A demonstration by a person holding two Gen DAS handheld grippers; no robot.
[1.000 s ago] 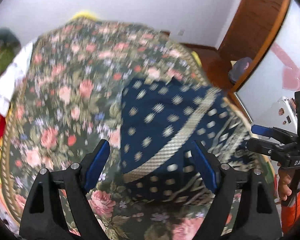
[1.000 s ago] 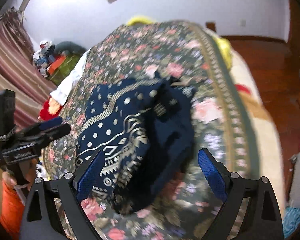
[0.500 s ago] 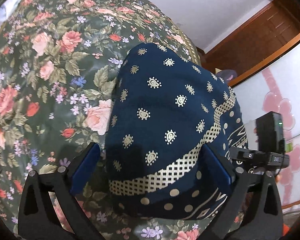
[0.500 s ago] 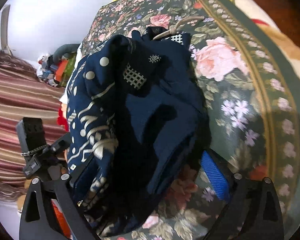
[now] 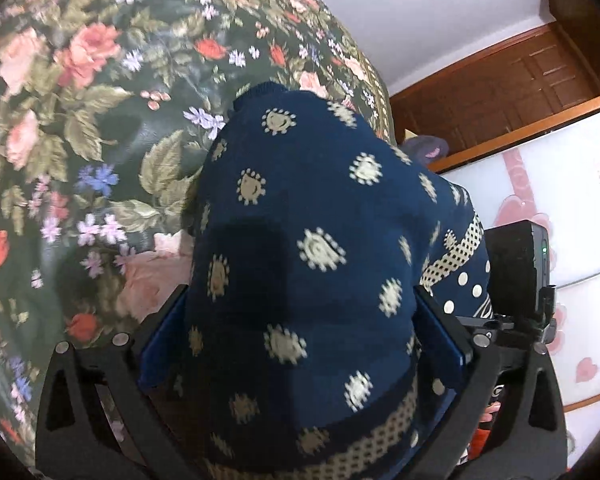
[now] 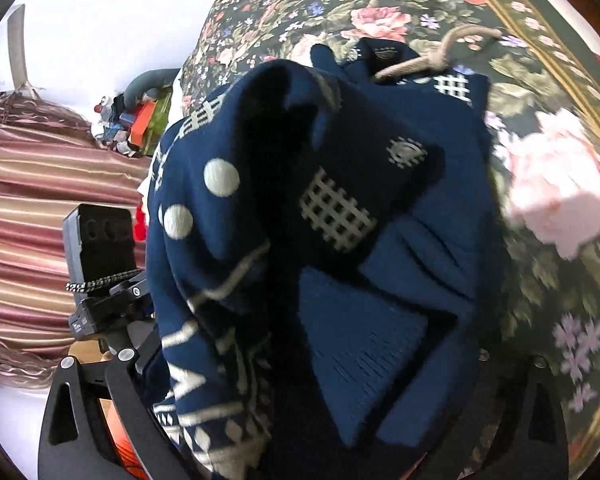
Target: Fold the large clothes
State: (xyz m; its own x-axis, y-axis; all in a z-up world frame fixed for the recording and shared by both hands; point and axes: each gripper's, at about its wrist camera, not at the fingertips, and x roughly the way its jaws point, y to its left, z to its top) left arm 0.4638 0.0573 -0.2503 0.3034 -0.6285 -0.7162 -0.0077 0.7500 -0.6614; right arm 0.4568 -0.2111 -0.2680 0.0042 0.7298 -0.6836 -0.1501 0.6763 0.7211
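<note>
Done: sweater (image 5: 300, 264) bundled compactly on bedspread (image 5: 80, 128).
Left gripper (image 5: 300, 336): spread wide, straddling bundle.
Right gripper (image 6: 300, 392): fingers hidden, cannot tell.
Left: tidying, set aside.

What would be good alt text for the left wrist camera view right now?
A folded navy sweater with cream motifs fills the space between the blue pads of the left hand-held gripper, which is pushed around its near end. It lies on a dark floral bedspread. The other hand-held gripper shows at the right edge, before a white wall and wooden door.
</note>
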